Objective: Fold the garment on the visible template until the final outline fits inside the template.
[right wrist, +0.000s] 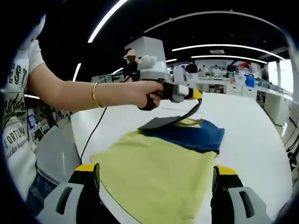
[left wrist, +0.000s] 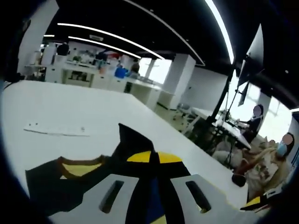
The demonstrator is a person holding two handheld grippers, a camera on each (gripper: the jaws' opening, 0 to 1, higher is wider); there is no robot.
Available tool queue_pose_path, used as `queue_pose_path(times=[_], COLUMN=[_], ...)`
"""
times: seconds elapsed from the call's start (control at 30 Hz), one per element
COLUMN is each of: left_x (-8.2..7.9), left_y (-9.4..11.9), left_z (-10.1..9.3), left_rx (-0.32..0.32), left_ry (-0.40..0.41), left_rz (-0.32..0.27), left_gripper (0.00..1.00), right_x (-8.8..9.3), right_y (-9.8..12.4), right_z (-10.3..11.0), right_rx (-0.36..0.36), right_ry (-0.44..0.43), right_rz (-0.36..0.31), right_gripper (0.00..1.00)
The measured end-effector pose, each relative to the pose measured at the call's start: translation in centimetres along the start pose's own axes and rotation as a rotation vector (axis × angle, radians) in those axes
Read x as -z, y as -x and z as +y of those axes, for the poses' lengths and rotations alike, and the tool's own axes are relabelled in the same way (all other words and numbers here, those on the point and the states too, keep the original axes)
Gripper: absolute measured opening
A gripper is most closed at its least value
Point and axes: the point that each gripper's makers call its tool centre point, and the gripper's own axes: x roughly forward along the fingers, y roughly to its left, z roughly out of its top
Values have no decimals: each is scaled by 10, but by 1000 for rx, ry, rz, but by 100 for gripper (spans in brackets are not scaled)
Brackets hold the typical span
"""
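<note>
In the right gripper view, a yellow garment with a dark blue collar end lies spread on the white counter, filling the lower middle of the frame. The right claw sits at the bottom, its two jaws spread wide apart with nothing between them, one at the lower left and one at the lower right, over the near edge of the garment. Above the middle, a hand wearing a gold bracelet holds the left claw, which reaches down to the blue end and lifts a dark flap of fabric off the counter.

In the left gripper view, that claw's jaws at the bottom centre are pressed together on the garment, with dark blue and yellow cloth bunched between them and a dark fold trailing to the lower left. A thin white strip lies on the counter at the left of the frame. People sit at desks at the far right.
</note>
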Motion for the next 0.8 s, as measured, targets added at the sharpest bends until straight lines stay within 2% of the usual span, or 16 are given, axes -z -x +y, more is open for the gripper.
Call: queue_pose_path(times=[0.37, 0.47, 0.57, 0.67, 0.8], left_x=[58, 75, 88, 95, 92], left_y=[-21, -25, -29, -28, -23], left_z=[-24, -24, -25, -27, -33], left_rx=[38, 25, 31, 46, 83], left_ry=[-91, -96, -66, -67, -114], left_rz=[147, 193, 219, 237, 217], left_gripper=[0, 0, 1, 3, 14], right_x=[5, 5, 4, 4, 5], right_y=[5, 6, 7, 8, 6], right_z=[-4, -5, -7, -9, -9], right_rx=[12, 17, 24, 30, 27], right_ry=[-25, -28, -34, -38, -39], right_rz=[-10, -12, -21, -25, -23], right_gripper=[99, 99, 99, 99, 99])
